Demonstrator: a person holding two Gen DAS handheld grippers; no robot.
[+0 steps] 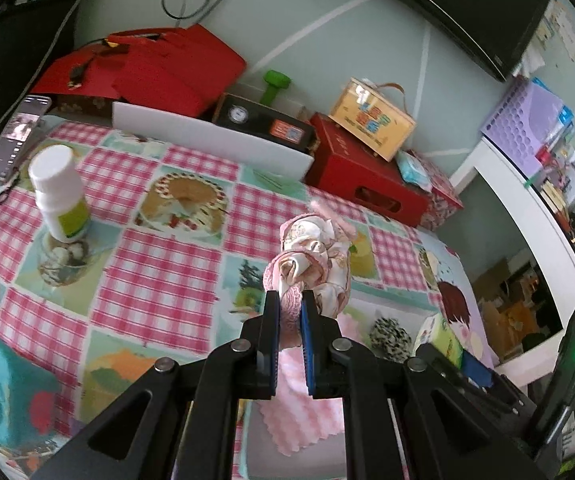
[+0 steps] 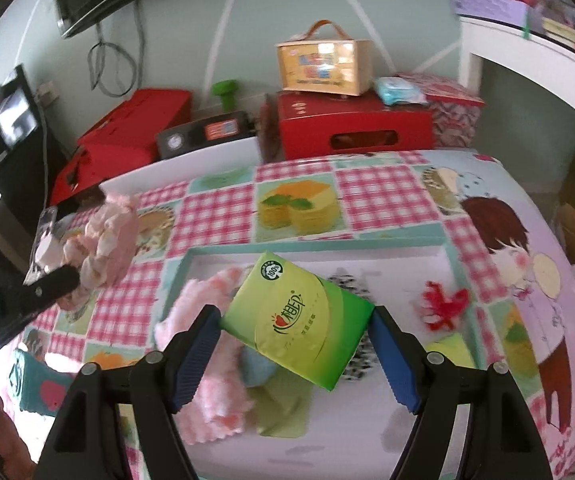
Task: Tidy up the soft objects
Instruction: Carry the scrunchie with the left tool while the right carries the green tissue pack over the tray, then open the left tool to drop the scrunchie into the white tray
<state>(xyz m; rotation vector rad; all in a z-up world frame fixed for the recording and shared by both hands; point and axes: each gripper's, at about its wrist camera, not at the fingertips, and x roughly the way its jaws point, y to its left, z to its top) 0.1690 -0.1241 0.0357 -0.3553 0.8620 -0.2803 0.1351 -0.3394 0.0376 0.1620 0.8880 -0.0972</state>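
Left tongs (image 1: 290, 304) are clamped on a pink floral cloth bundle (image 1: 319, 256), pinching its knitted pink edge between the blue pads and holding it up over the checked tablecloth (image 1: 155, 272). Right tongs (image 2: 295, 332) are closed on a green tissue pack (image 2: 299, 320), which sits tilted between the blue fingers (image 2: 197, 354) with a corner against each pad, above the white tray (image 2: 407, 256).

That tray, with its pale teal rim, lies on the desk and holds several soft things: a fluffy pink towel (image 2: 211, 396) at its left side, a light blue item (image 2: 257, 368) partly under the pack, a flat green cloth (image 2: 283, 412) below it, a black-and-white speckled piece (image 2: 357, 360) mostly hidden behind the pack, and a red tufted item (image 2: 443, 304) lying apart toward the right. A second bit of green (image 2: 447, 350) shows by the right finger; what it is cannot be told.

Only the left wrist view shows the white bottle (image 1: 59, 192) with a green label standing upright on the desk, a phone (image 1: 15, 136) at the far left edge, and a teal item with a red patch (image 1: 3, 380) at the near left. It also catches the towel (image 1: 303, 404) below its own fingers, the speckled piece (image 1: 389, 338) and the other tongs gripping the green pack (image 1: 439, 338). The right wrist view alone shows the tray's full outline and the red tufted item, and sees the cloth bundle (image 2: 103, 248) from the side, left of the tray and off the desk.

Behind the desk both views show red boxes (image 2: 355, 124) and a yellow carry case (image 2: 323, 64) sitting on one of them.
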